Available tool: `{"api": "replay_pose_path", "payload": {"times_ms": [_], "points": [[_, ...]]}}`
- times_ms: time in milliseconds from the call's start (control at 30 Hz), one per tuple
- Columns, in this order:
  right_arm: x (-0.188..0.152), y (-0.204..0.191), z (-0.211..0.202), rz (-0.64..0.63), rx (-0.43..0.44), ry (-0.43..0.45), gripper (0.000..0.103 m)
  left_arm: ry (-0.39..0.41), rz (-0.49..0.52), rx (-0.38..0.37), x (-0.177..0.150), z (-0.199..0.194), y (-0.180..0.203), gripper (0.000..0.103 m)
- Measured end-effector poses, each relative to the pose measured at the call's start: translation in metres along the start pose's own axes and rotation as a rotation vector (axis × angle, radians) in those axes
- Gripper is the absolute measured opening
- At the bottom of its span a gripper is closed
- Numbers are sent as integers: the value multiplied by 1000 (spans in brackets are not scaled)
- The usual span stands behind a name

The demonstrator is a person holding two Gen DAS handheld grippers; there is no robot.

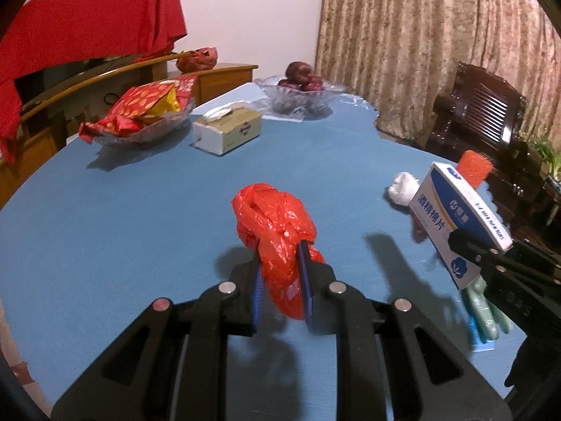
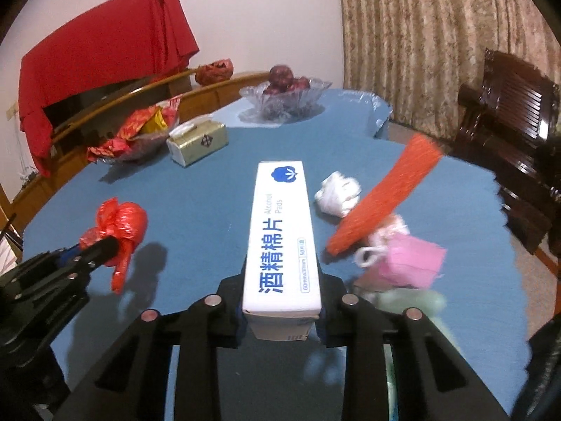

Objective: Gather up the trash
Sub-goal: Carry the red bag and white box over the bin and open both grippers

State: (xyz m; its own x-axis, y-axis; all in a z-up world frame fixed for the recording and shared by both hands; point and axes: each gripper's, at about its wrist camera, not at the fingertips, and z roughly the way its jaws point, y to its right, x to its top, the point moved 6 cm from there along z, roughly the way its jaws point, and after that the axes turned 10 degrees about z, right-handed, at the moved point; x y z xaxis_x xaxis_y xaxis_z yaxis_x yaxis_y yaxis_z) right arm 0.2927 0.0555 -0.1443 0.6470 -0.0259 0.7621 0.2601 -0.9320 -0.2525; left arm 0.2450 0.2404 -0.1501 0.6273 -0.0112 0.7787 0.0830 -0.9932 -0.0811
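Observation:
My left gripper (image 1: 280,247) is shut on a crumpled red plastic bag (image 1: 273,217) and holds it just above the blue table (image 1: 140,228). The right wrist view has that bag (image 2: 122,224) and gripper (image 2: 103,245) at its left. My right gripper (image 2: 282,280) is shut on a long white alcohol-pads box (image 2: 280,231) that is lifted off the table; the box (image 1: 452,217) also appears in the left wrist view. On the table to the right lie a white paper wad (image 2: 338,193), an orange mesh strip (image 2: 385,200), a pink piece (image 2: 410,259) and a blurred pale green item (image 2: 410,301).
At the back of the table stand a tissue box (image 1: 228,128), a glass bowl of red snack packets (image 1: 140,115) and a glass fruit bowl (image 1: 301,94). A dark wooden chair (image 1: 484,115) stands past the right edge, in front of a curtain. A wooden sideboard runs along the left.

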Motion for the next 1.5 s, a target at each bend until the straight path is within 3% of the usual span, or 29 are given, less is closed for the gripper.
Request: {"api": "replay_pose_path", "payload": {"times_ms": [800,1500], "points": [[-8,115,-149,132,-149,149,29,99,155,-260,26,-76,161,17],[-50,234,-244,262,-379,192,29,118,311,-495,2,-122,304,17]]}}
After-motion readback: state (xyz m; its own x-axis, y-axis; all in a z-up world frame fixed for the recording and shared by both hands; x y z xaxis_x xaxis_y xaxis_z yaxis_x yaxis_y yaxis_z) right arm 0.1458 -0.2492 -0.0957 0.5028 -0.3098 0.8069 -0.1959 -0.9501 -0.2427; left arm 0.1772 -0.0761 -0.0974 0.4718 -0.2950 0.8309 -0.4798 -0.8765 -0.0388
